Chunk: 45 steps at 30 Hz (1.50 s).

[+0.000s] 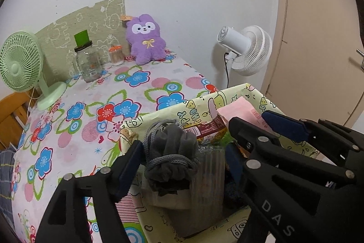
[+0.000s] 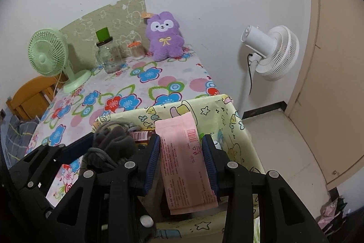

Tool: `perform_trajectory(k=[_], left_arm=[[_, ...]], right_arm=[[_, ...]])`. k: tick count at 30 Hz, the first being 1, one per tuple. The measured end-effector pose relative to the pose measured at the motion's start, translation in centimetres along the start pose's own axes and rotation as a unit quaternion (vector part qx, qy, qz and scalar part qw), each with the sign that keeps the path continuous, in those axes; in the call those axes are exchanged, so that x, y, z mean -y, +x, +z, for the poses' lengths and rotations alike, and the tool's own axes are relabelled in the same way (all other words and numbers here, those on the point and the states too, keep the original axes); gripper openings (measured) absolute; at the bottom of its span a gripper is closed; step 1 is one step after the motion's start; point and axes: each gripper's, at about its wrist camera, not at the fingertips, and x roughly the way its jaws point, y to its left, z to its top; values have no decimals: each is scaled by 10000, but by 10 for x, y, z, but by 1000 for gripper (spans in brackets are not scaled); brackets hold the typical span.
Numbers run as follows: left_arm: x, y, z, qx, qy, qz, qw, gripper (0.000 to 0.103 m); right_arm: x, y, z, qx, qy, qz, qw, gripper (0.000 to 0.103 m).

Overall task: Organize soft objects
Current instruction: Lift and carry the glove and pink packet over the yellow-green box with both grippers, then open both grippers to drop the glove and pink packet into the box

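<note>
Left wrist view: the left tongs [image 1: 182, 152] stand released, jaws wide around a rolled grey fleece bundle tied with grey cord [image 1: 170, 152], which sits upright in the cartoon-printed yellow-green fabric box [image 1: 141, 122] at the near edge of the flower-patterned table [image 1: 91, 92]; its underside is hidden, so support is unclear.

Right wrist view: the right tongs [image 2: 182, 158] clench a flat pink printed packet [image 2: 182, 152], long axis along the fingers, over the box's right half; bare floor lies beyond.
</note>
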Motion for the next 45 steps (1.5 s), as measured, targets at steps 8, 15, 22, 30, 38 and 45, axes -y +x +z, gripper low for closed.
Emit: perform_trajectory(k=[8, 15, 22, 30, 38, 45], left_arm=[[-6, -2, 5, 20, 69, 251, 9997, 90], [-10, -3, 6, 48, 84, 250, 9996, 95], [-14, -14, 6, 146, 63, 297, 9994, 97], [-23, -44, 3, 454, 38, 403, 9982, 100], [-43, -73, -3, 678, -136, 515, 9963, 103], [-63, -95, -11, 820, -311, 644, 9941, 103]], right_arm=[[-4, 8, 7, 22, 42, 83, 10000, 42], [-8, 9, 10, 43, 36, 190, 9998, 73], [-13, 0, 10, 110, 95, 312, 9994, 77], [-26, -22, 12, 293, 54, 423, 9987, 86], [-50, -47, 11, 567, -84, 462, 9973, 96], [-71, -66, 10, 712, -234, 431, 9963, 98]])
